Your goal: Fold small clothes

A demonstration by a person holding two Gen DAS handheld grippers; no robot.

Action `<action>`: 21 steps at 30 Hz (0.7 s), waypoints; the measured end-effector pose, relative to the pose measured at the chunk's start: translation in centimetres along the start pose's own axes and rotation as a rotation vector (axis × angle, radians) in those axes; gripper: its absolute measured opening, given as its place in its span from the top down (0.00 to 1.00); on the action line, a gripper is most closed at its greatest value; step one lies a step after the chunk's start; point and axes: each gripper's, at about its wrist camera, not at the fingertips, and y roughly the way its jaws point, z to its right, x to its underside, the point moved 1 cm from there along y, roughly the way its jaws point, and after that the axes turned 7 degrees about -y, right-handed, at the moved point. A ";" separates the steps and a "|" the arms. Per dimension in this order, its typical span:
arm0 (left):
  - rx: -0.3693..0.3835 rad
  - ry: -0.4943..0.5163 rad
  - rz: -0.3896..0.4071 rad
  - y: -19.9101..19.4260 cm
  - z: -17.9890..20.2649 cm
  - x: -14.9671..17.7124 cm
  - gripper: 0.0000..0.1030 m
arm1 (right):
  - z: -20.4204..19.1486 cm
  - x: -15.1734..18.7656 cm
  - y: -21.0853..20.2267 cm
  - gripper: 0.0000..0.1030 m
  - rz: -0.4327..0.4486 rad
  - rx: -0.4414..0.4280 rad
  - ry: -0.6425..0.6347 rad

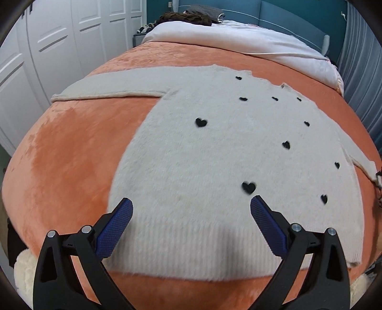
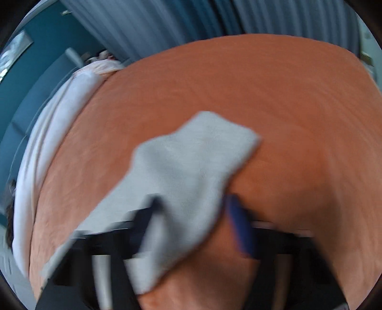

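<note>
A cream fuzzy sweater (image 1: 214, 155) with small black hearts lies flat on the orange bedspread (image 1: 71, 155), its left sleeve (image 1: 114, 85) stretched out to the left. My left gripper (image 1: 191, 209) is open and empty, hovering over the ribbed hem (image 1: 191, 250). In the blurred right wrist view, the sweater's other sleeve (image 2: 191, 167) lies between my right gripper's fingers (image 2: 193, 207) over the orange bedspread (image 2: 286, 119). The blue right pad (image 2: 241, 226) shows; the left finger is partly hidden by cloth. The blur hides whether the jaws grip the sleeve.
A white duvet (image 1: 238, 40) with dark clothes (image 1: 191, 16) lies at the head of the bed. White wardrobe doors (image 1: 59, 47) stand at left, grey curtains (image 1: 363, 71) at right. A fluffy cream item (image 1: 22, 269) sits at the bed's near left corner.
</note>
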 end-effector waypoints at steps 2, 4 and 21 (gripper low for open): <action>0.038 -0.015 0.004 0.3 0.4 -1.2 0.06 | -3.6 -0.8 -1.8 0.83 0.065 -0.098 -0.042; 0.064 -0.023 0.025 0.3 0.9 -2.2 0.06 | -9.7 -0.8 -4.9 0.84 0.124 -0.253 -0.156; 0.396 -0.172 -0.049 8.6 6.2 -14.3 0.05 | -27.1 25.0 -10.9 0.53 -0.244 -0.718 -0.584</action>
